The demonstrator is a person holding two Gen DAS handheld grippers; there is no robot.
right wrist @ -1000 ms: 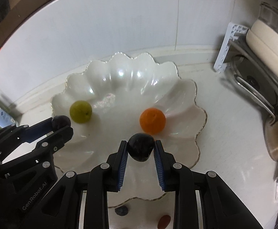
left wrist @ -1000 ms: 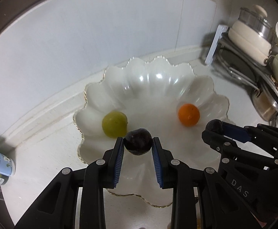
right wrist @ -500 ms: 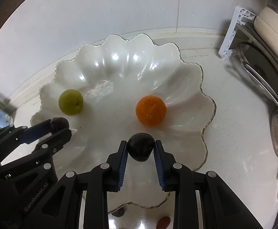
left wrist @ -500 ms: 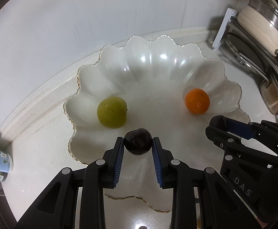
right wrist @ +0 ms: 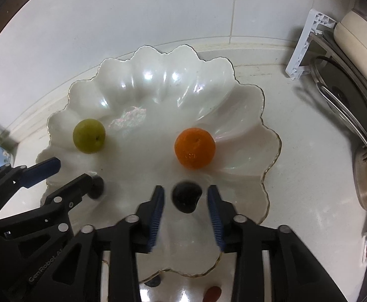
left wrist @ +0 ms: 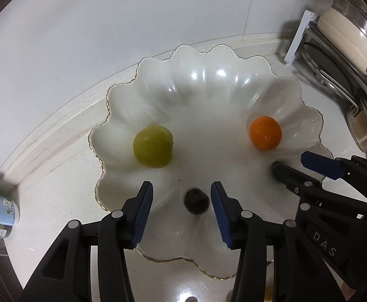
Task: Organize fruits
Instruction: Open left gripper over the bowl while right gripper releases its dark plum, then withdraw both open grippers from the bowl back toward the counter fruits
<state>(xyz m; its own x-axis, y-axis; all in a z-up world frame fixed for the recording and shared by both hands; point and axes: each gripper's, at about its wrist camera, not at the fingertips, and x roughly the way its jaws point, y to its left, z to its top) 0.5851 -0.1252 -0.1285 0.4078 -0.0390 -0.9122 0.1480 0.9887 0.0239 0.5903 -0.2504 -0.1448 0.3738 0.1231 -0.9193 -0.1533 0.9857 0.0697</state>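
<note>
two dark plums lie loose in the scalloped white bowl (left wrist: 306,125), each between parted fingers.
the left gripper (left wrist: 182,210) stands spread around one dark plum (left wrist: 196,200); the right gripper (right wrist: 185,210) stands spread around the other dark plum (right wrist: 186,196). a green fruit (left wrist: 152,146) and an orange (left wrist: 265,132) sit farther back, well apart.

I see my right gripper (right wrist: 185,207) spread wide over the near side of the white bowl (right wrist: 246,95), a dark plum (right wrist: 186,197) lying free between its blue pads (right wrist: 155,216), touching neither. An orange (right wrist: 194,148) sits just beyond it and a green fruit (right wrist: 89,136) at the far left. My left gripper (right wrist: 72,173) is parted too, with a second plum (right wrist: 96,187) beside its lower finger.
</note>
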